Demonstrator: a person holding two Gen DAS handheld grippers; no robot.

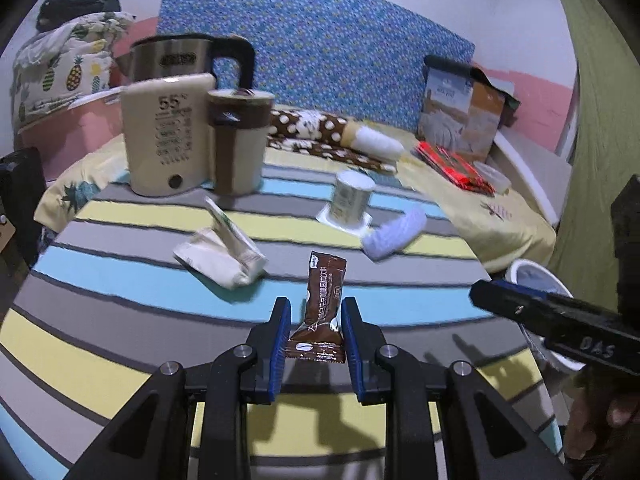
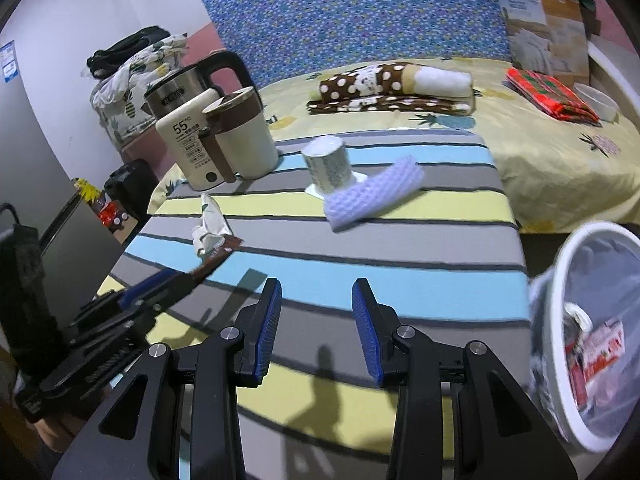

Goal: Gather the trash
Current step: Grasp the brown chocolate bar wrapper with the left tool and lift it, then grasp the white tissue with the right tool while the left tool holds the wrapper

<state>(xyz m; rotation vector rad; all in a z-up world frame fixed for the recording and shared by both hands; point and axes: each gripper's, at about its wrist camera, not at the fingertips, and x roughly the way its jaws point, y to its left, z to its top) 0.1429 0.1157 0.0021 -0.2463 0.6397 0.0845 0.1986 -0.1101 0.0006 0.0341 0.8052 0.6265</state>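
Left claw (image 1: 316, 320) clamped narrow on brown foil coffee sachet (image 1: 322, 304), sachet upright between blue pads, lower end pinched, top sticking up over striped cloth-covered desk (image 1: 120, 280). Right claw (image 2: 317, 300) partly open, nothing between blue pads, hanging over desk's near edge. Same sachet seen from right wrist view, in tip of left claw at far left, partly blurred.

Still on desk: crumpled cream paper packet (image 1: 220, 256) left of sachet, apart from it; upturned white printed paper cup (image 1: 352, 200) on a small white square; pale lilac knitted cloth strip (image 1: 394, 232) just right of cup, touching or nearly touching the square, cannot tell which. At desk's back left, cream warmer unit marked 55 (image 1: 168, 140), brown-and-cream lidded mug (image 1: 240, 140) just beside it, steel kettle with black handle (image 1: 188, 56) behind.

White-rimmed translucent trash bin (image 2: 580, 320) off desk's right edge, red-and-white wrapper (image 2: 600, 352) lying inside. Bed with yellow pineapple sheet (image 2: 560, 152) behind desk, brown polka-dot rolled blanket (image 2: 392, 80) on it.
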